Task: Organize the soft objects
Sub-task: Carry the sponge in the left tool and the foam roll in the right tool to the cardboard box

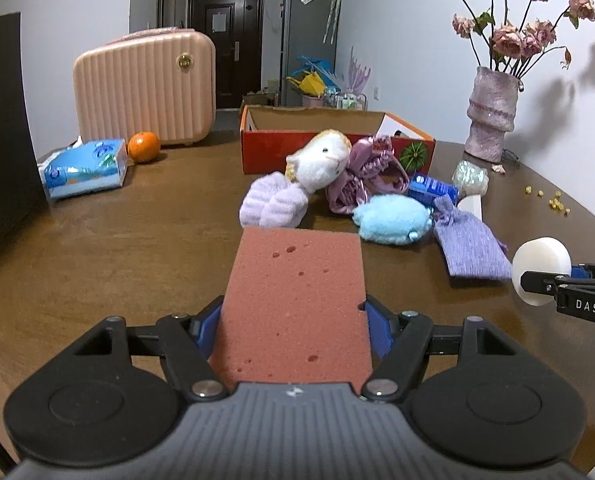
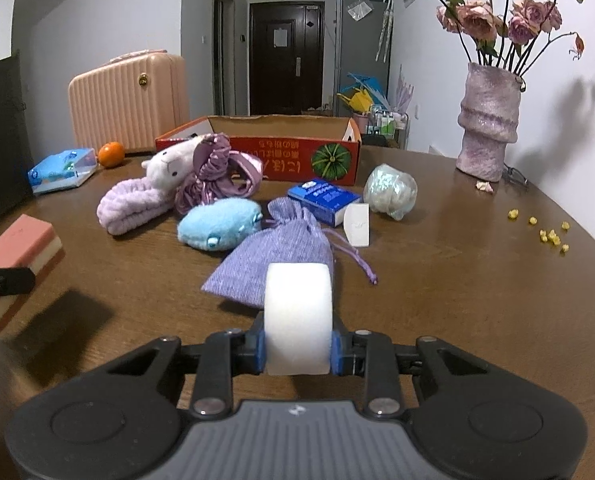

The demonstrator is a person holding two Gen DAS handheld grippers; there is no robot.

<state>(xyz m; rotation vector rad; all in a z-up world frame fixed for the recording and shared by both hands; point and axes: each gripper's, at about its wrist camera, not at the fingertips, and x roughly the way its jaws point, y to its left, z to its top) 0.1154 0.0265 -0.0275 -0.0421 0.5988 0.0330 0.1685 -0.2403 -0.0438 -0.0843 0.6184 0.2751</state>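
My left gripper (image 1: 293, 320) is shut on a pink sponge (image 1: 297, 304), held above the brown table. That sponge (image 2: 17, 248) shows at the left edge of the right wrist view. My right gripper (image 2: 297, 350) is shut on a white round sponge puff (image 2: 297, 312), which shows at the right in the left wrist view (image 1: 541, 268). Ahead lies a pile of soft things: a lilac towel roll (image 2: 131, 208), a white plush (image 2: 169, 166), a purple satin scrunchie (image 2: 217, 176), a blue plush (image 2: 219, 224) and a lilac drawstring pouch (image 2: 277, 256). Behind them stands an open red cardboard box (image 2: 293, 160).
A blue carton (image 2: 323, 200), a white wedge (image 2: 357, 224) and a pearly wrapped ball (image 2: 391, 192) lie right of the pile. A vase of dried roses (image 2: 489, 120) stands far right, yellow crumbs (image 2: 549, 234) near it. A tissue pack (image 2: 61, 170), an orange (image 2: 111, 154) and a pink case (image 2: 129, 104) stand at left.
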